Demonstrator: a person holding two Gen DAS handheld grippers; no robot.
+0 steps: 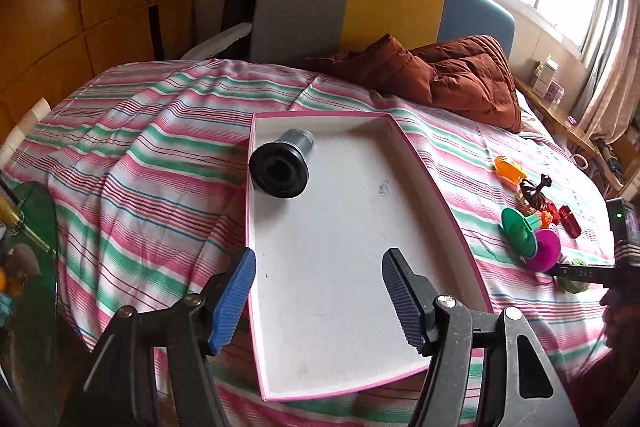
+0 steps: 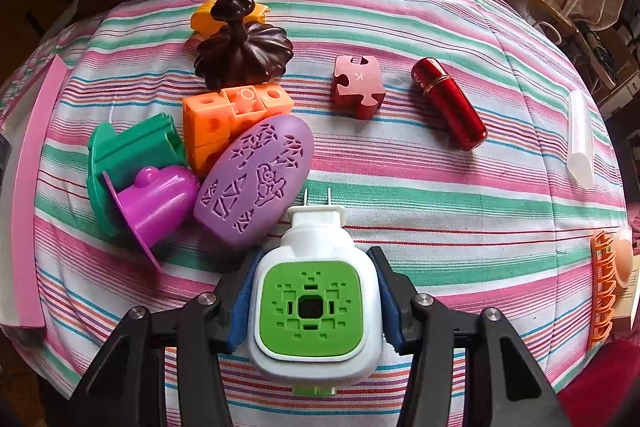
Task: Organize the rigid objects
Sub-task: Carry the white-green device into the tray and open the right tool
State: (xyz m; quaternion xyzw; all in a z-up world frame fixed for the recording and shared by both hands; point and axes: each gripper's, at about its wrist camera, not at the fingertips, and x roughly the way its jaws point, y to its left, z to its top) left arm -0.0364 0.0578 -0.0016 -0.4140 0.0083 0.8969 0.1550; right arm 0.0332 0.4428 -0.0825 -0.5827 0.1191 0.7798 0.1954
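Note:
My left gripper (image 1: 320,291) is open and empty above the near end of a white tray with a pink rim (image 1: 440,183) on the striped bed. A black cylindrical part (image 1: 282,163) lies in the tray's far left corner. My right gripper (image 2: 314,307) is shut on a white and green plug-in device (image 2: 312,303), its two prongs pointing away. Ahead of it lie a purple oval piece (image 2: 256,183), a magenta cup (image 2: 154,205), a green piece (image 2: 128,151), orange cubes (image 2: 224,115), a dark brown knob (image 2: 244,47), a pink puzzle block (image 2: 358,85) and a red tube (image 2: 450,103).
A brown quilt (image 1: 452,71) lies at the bed's far end by a grey, yellow and blue headboard (image 1: 352,3). A clear tube (image 2: 580,139) and an orange hair claw (image 2: 604,287) lie at the right. The toy pile (image 1: 528,223) sits right of the tray.

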